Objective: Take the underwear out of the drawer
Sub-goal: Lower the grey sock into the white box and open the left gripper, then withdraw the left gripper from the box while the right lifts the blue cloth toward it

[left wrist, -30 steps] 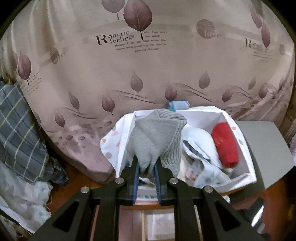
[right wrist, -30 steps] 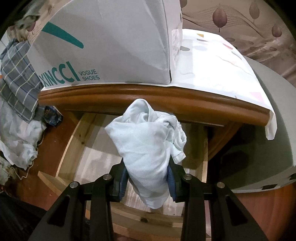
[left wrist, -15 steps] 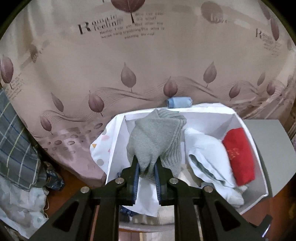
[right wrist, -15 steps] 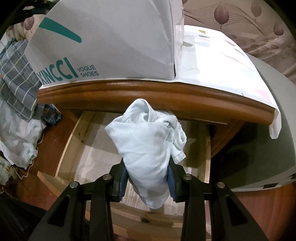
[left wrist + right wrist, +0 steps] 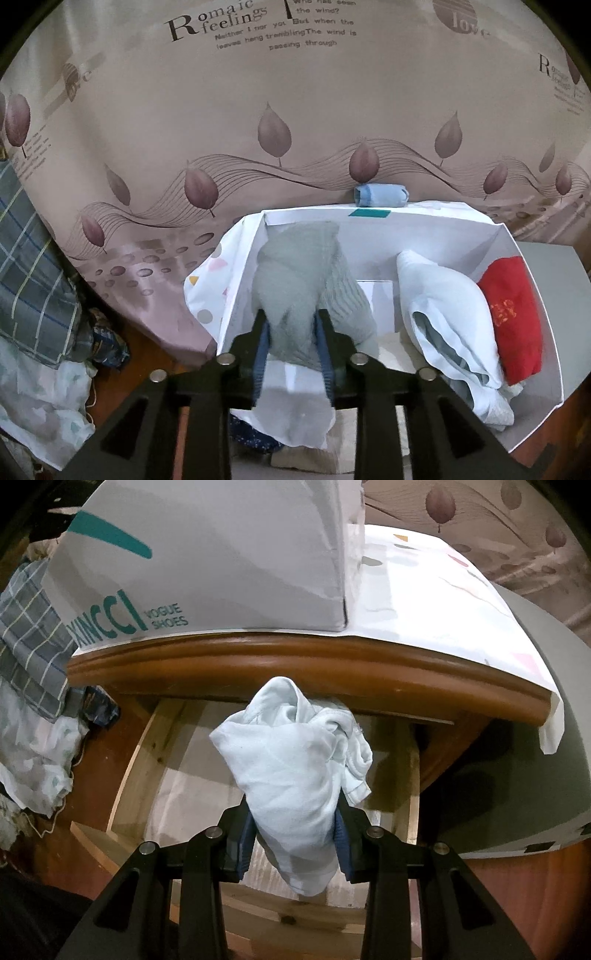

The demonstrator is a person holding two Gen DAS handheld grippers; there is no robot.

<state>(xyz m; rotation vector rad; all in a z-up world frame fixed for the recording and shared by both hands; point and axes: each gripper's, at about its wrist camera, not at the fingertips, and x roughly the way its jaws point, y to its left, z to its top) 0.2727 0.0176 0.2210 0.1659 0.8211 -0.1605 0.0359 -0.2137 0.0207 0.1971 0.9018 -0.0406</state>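
My left gripper [image 5: 291, 325] is shut on grey underwear [image 5: 299, 280] and holds it over the left part of an open white shoe box [image 5: 461, 229]. The box holds a pale blue garment [image 5: 443, 317] and a red one [image 5: 517, 314]. My right gripper [image 5: 295, 823] is shut on pale blue underwear [image 5: 288, 760] and holds it above the open wooden drawer [image 5: 136, 760], in front of the nightstand's top edge [image 5: 295, 657]. The drawer floor below looks bare.
The shoe box [image 5: 221, 554] stands on a white cloth [image 5: 443, 590] on the nightstand. A leaf-print bedspread [image 5: 258, 110] fills the background, with a small blue roll [image 5: 380, 194] behind the box. Plaid and pale clothes [image 5: 33, 295] lie at the left.
My left gripper has moved forward and lower over the box with the grey underwear. My right gripper with the pale blue underwear has barely moved.
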